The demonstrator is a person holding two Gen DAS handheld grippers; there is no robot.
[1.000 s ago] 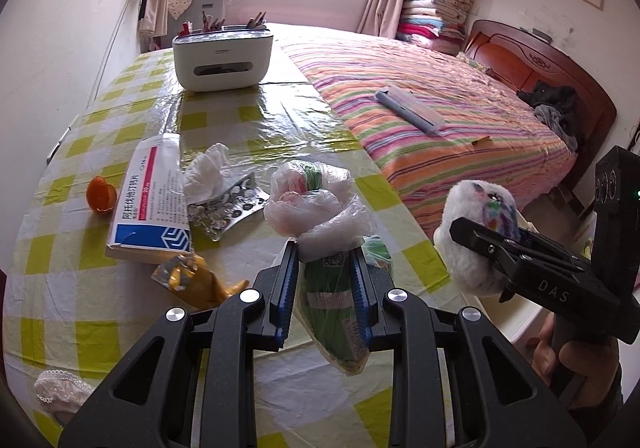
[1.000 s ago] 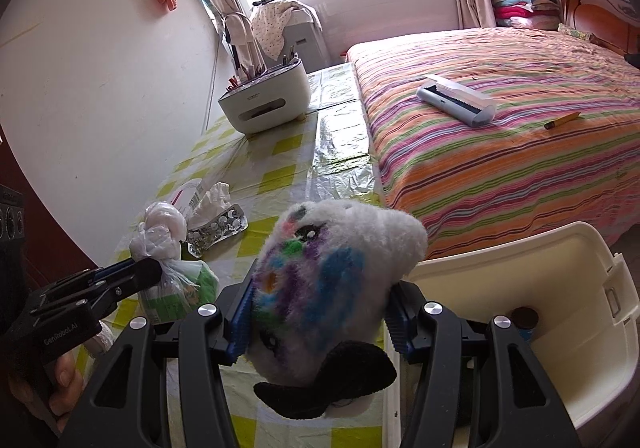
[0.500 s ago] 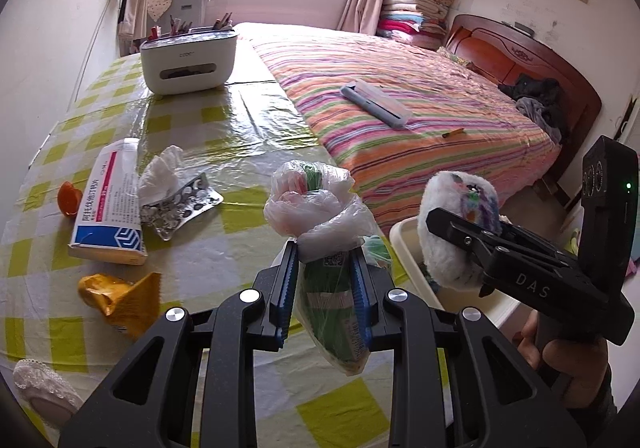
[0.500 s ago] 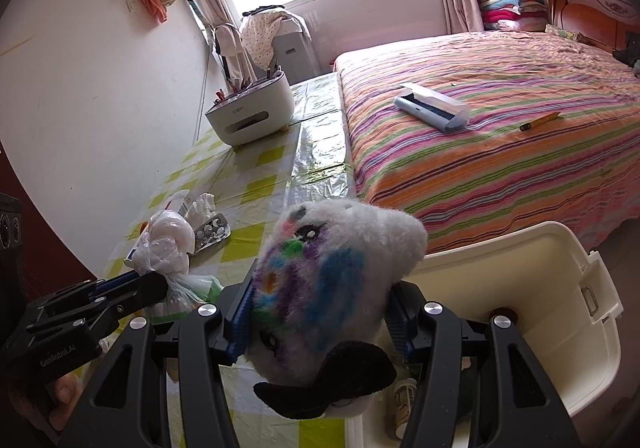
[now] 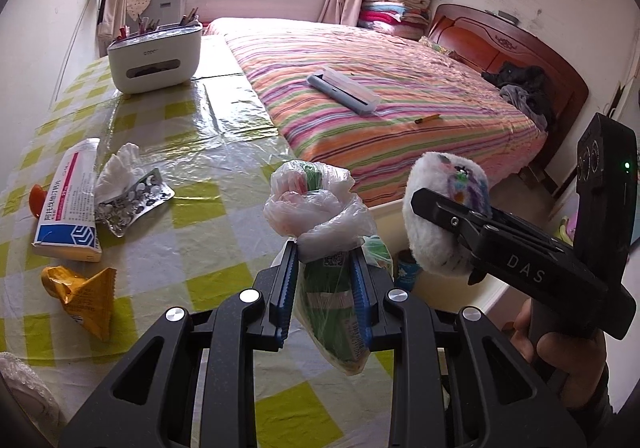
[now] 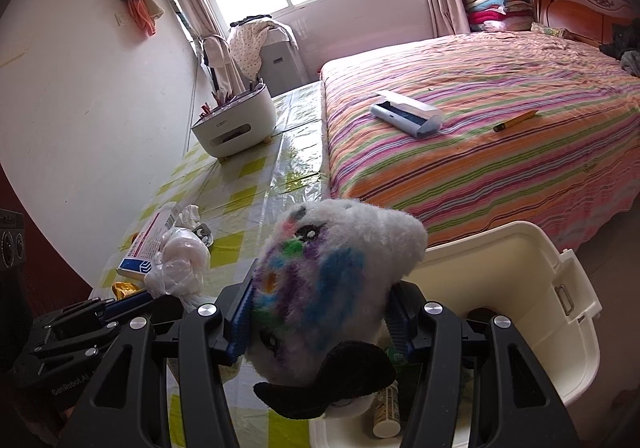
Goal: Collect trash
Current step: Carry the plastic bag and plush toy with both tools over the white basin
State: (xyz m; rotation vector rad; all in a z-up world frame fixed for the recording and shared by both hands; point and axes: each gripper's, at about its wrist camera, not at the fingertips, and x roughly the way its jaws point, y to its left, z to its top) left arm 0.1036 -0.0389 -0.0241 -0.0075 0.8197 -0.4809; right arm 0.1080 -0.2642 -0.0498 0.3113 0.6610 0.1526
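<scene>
The left gripper (image 5: 324,268) is clamped on a knotted plastic bag (image 5: 316,208), thin and crinkled, its knot bulging above the blue ribbed pads while a green printed pack inside hangs below them; it is held above the near edge of the table (image 5: 200,152), where the glossy yellow-and-white checked cover ends beside the striped bed (image 5: 380,104). The right gripper (image 6: 320,308) is closed on a plush toy (image 6: 332,268), fluffy white with smears of blue, purple, green and pink and a black piece hanging at its lower end; it sits over the white plastic bin (image 6: 552,288), which stands on the floor just beside the table edge and the bed side. The bin has smooth walls, a latch on its right side, and a small bottle (image 6: 386,412) lying in it, with much of its right half bare. Still lying on the table, to the left and well apart from the bag, are a crumpled orange wrapper (image 5: 84,292), a long medicine box (image 5: 68,208), a foil blister sheet (image 5: 136,204) touching a crumpled tissue (image 5: 120,168), and an orange cap (image 5: 38,194). A white organiser box (image 5: 154,56) stands at the far end of the table, with open tablecloth between it and the litter
</scene>
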